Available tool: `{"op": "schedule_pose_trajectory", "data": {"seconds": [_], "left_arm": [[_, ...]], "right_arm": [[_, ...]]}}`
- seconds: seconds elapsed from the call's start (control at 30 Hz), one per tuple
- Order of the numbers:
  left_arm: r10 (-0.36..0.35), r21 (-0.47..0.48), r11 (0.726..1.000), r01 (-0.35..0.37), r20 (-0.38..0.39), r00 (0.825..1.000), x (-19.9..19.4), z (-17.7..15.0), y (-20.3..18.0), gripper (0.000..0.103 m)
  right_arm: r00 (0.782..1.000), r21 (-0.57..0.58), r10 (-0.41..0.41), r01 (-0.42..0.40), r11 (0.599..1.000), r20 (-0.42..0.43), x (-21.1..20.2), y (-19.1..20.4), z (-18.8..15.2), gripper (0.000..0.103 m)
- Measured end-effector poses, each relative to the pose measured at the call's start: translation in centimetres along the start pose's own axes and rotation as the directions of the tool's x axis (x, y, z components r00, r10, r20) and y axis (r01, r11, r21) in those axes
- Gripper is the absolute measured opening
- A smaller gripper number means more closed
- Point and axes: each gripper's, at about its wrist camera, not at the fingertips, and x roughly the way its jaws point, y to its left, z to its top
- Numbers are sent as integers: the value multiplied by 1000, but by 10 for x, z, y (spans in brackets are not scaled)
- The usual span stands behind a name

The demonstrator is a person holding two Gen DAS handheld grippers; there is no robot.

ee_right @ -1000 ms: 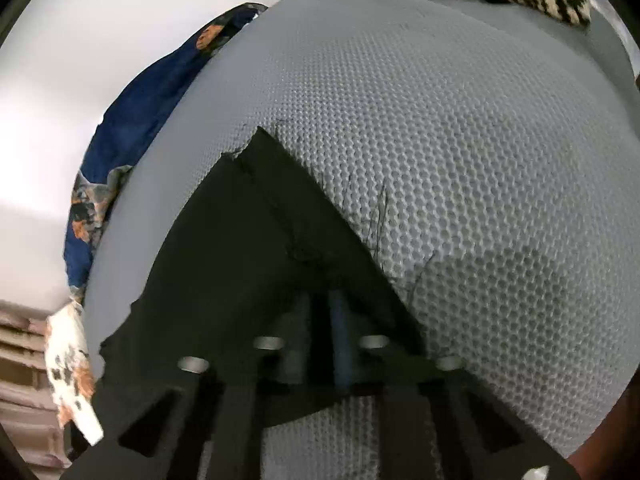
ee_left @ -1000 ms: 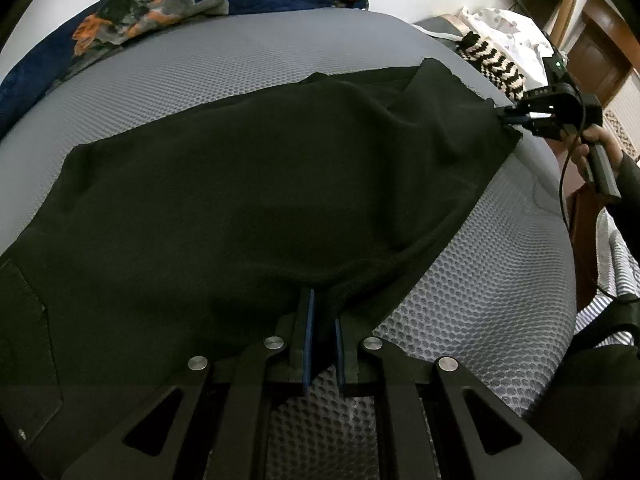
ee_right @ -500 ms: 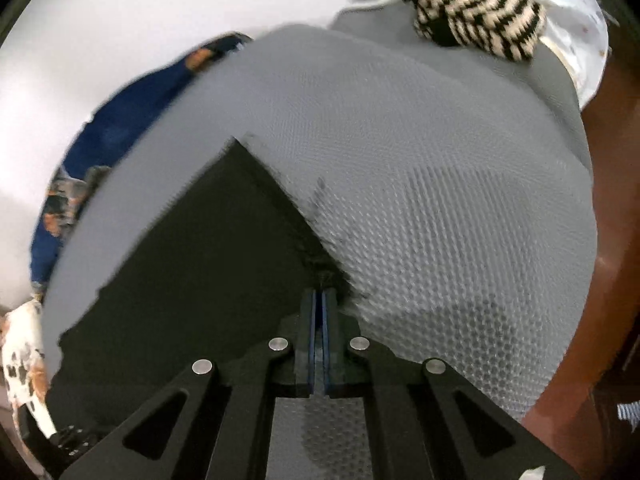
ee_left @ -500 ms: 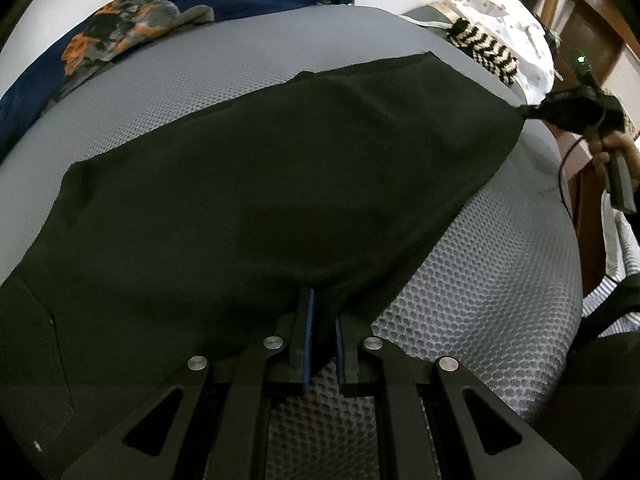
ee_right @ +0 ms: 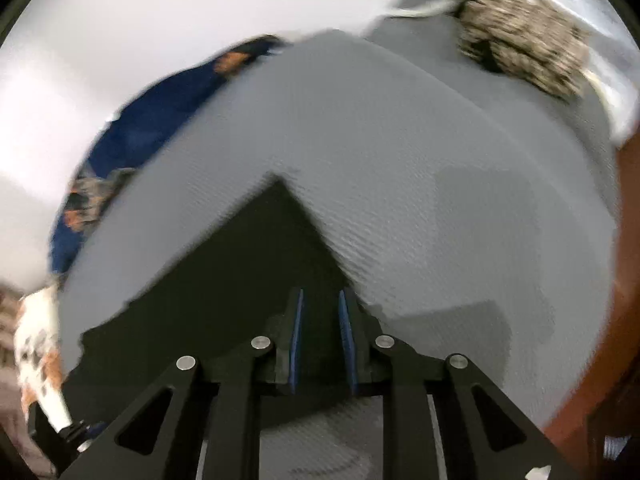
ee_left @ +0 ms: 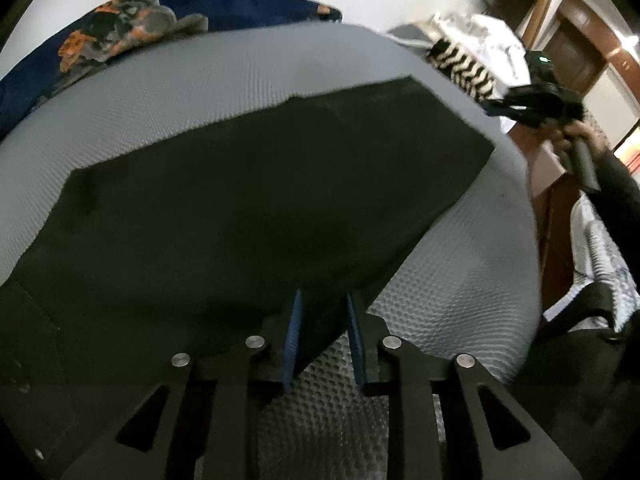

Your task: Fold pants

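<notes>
The black pants [ee_left: 256,200] lie flat and spread out on the grey mesh-covered bed [ee_left: 460,272]. My left gripper [ee_left: 322,308] is open, its blue pads either side of the near hem edge, no longer pinching it. My right gripper [ee_right: 320,304] is open too, hovering over the far leg-end corner of the pants [ee_right: 256,264]. In the left wrist view the right gripper [ee_left: 520,104] is lifted off the bed beyond the pants' right corner, held by a hand.
A dark blue floral blanket [ee_left: 120,40] lies along the bed's far edge by the white wall. A black-and-white zigzag cloth [ee_left: 468,64] and white laundry sit at the far right corner. Wooden furniture [ee_left: 576,52] stands to the right of the bed.
Both grippers opened and let go of the pants. The pants were pulled flat first, and the right gripper then drew back off the corner.
</notes>
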Motion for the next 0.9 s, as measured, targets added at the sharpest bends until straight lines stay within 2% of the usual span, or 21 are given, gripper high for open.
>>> {"op": "schedule_pose_trajectory", "data": {"seconds": [0.1, 0.17, 0.3, 0.53, 0.73, 0.9], "left_arm": [[-9, -63, 998, 13, 62, 998, -17, 6, 15, 25], [-6, -121, 993, 17, 92, 996, -24, 9, 26, 26], [62, -218, 975, -35, 117, 991, -29, 14, 46, 26], [115, -343, 936, -76, 96, 989, -22, 18, 70, 26], [127, -373, 924, -87, 84, 988, -13, 26, 70, 26], [132, -383, 919, -98, 64, 989, -4, 33, 74, 26]], "right_arm": [[995, -37, 81, -83, 996, -61, 26, 16, 32, 18], [993, -58, 76, -82, 995, -93, 43, 23, 49, 18], [987, -110, 63, -80, 991, -150, 70, 29, 75, 18], [972, -161, 63, -101, 982, -226, 95, 32, 87, 18], [967, -199, 40, -92, 976, -253, 106, 27, 93, 17], [951, -210, 101, -167, 963, -294, 105, 23, 85, 17]]}}
